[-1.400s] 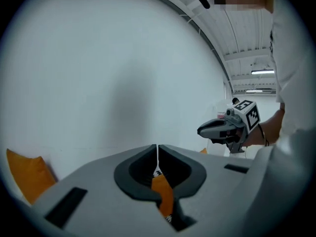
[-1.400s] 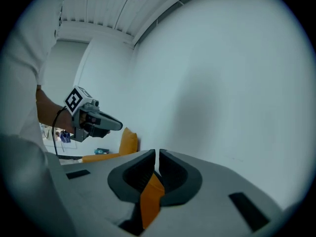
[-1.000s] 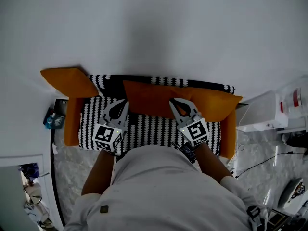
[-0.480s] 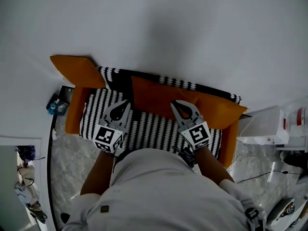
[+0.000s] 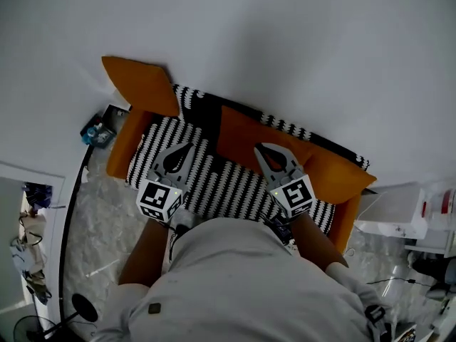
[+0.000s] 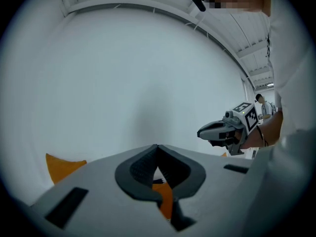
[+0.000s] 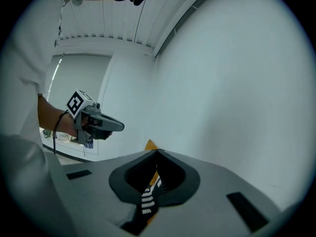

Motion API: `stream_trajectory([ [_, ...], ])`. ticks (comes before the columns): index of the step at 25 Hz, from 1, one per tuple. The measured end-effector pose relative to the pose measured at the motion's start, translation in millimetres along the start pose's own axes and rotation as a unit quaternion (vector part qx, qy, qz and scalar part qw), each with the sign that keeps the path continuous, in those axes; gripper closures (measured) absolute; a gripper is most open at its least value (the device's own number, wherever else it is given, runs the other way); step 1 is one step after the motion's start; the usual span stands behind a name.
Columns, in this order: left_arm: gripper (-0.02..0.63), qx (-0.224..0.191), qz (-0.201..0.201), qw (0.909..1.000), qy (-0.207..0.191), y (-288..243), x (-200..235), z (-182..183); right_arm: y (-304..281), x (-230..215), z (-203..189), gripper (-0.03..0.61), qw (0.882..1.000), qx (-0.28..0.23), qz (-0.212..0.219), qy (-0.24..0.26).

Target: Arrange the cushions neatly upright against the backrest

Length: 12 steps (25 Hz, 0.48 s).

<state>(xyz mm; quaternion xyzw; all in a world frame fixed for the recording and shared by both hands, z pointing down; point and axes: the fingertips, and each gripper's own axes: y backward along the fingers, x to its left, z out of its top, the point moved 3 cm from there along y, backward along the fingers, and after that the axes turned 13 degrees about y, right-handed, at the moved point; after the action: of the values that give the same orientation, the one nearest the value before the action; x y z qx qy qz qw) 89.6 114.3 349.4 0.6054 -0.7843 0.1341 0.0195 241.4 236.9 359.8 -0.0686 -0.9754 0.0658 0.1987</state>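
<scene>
A long orange cushion (image 5: pixel 246 140) leans against the backrest of a sofa with a black-and-white striped seat (image 5: pixel 214 184). A second orange cushion (image 5: pixel 139 84) sticks up at the sofa's left end, over the orange armrest (image 5: pixel 122 144). My left gripper (image 5: pixel 189 146) hovers over the striped seat, shut and empty. My right gripper (image 5: pixel 260 147) is shut and empty too, its tip at the long cushion's lower edge. In the left gripper view the shut gripper (image 6: pixel 157 146) points at the wall, with a cushion corner (image 6: pixel 61 166) low on the left. The right gripper view shows its gripper (image 7: pixel 158 151) shut.
A plain white wall (image 5: pixel 285 41) rises right behind the sofa. A white box (image 5: pixel 395 212) stands beside the right armrest. A small blue item (image 5: pixel 96 130) lies on the pale floor at the left, with cables and a dark stand further down.
The head view has swung, so the sofa now sits tilted and higher in the picture. Both grippers keep about the same stance over the seat, shut and empty.
</scene>
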Motion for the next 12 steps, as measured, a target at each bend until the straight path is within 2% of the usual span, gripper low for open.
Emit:
stream_trajectory([
  [7, 0.604, -0.026, 0.038, 0.999, 0.001, 93.2, 55.3, 6.2, -60.9, 79.6, 58.7, 0.552, 0.999, -0.027, 0.039, 0.013],
  [12, 0.604, -0.034, 0.054, 0.9979, 0.003, 167.9, 88.6, 1.8, -96.0, 141.5, 96.9, 0.552, 0.998, -0.037, 0.051, 0.008],
])
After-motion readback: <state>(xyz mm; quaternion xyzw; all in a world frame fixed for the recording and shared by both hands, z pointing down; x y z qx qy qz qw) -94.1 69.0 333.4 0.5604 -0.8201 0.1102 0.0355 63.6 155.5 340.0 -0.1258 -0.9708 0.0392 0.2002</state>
